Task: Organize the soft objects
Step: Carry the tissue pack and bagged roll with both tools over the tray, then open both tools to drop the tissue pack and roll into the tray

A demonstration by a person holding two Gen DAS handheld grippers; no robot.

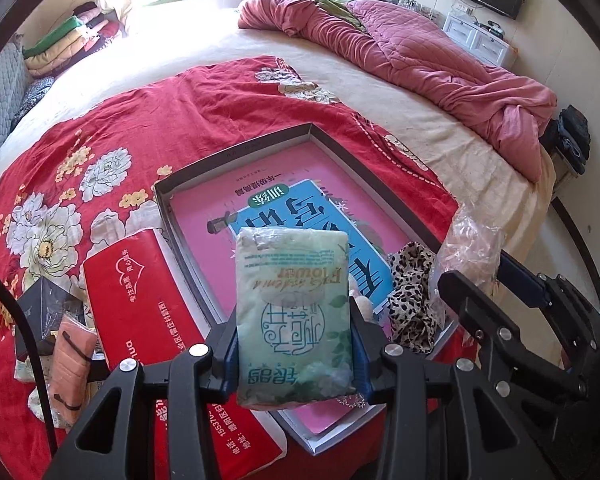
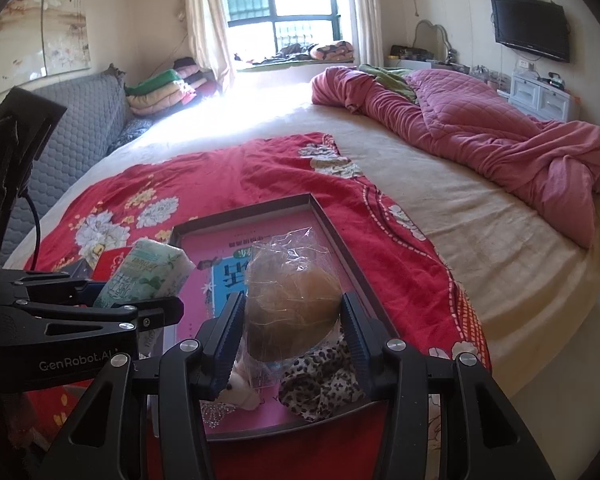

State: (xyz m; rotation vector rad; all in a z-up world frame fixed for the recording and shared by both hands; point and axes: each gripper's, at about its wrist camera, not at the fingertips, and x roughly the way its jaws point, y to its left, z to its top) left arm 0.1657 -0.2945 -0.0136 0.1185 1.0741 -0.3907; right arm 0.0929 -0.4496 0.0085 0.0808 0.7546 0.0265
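Note:
My left gripper [image 1: 296, 344] is shut on a pale green tissue pack [image 1: 294, 312] and holds it above the near edge of a shallow grey box [image 1: 236, 152] with a pink and blue book cover inside. The pack also shows in the right wrist view [image 2: 148, 276]. My right gripper [image 2: 294, 336] is shut on a brown bun in clear plastic wrap [image 2: 292, 308], held over the same box [image 2: 244, 212]. A leopard-print cloth [image 2: 320, 380] and a small white plush toy [image 2: 240, 392] lie in the box's near end.
A red tissue pack [image 1: 140, 304], a black box [image 1: 44, 312] and a peach cloth [image 1: 74, 360] lie left of the box on the red floral blanket [image 1: 100, 136]. A pink quilt [image 2: 480, 136] is heaped at the far right of the bed.

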